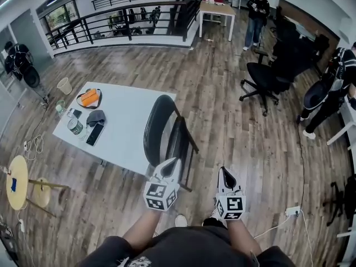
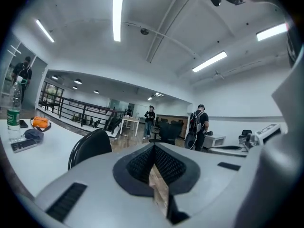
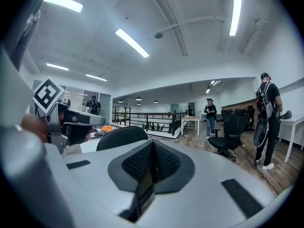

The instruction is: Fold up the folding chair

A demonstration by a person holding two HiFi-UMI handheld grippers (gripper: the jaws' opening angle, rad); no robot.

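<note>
Jaws on your left gripper [image 1: 171, 163] and right gripper [image 1: 224, 172] are clenched empty, just short of the folding chair [image 1: 160, 128], whose seat looks tipped up, perhaps already folded.

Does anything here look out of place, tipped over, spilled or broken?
Nothing stands out. The chair stands upright beside the table, and nothing on the table looks spilled. The left gripper and the right gripper are shut and empty.
</note>
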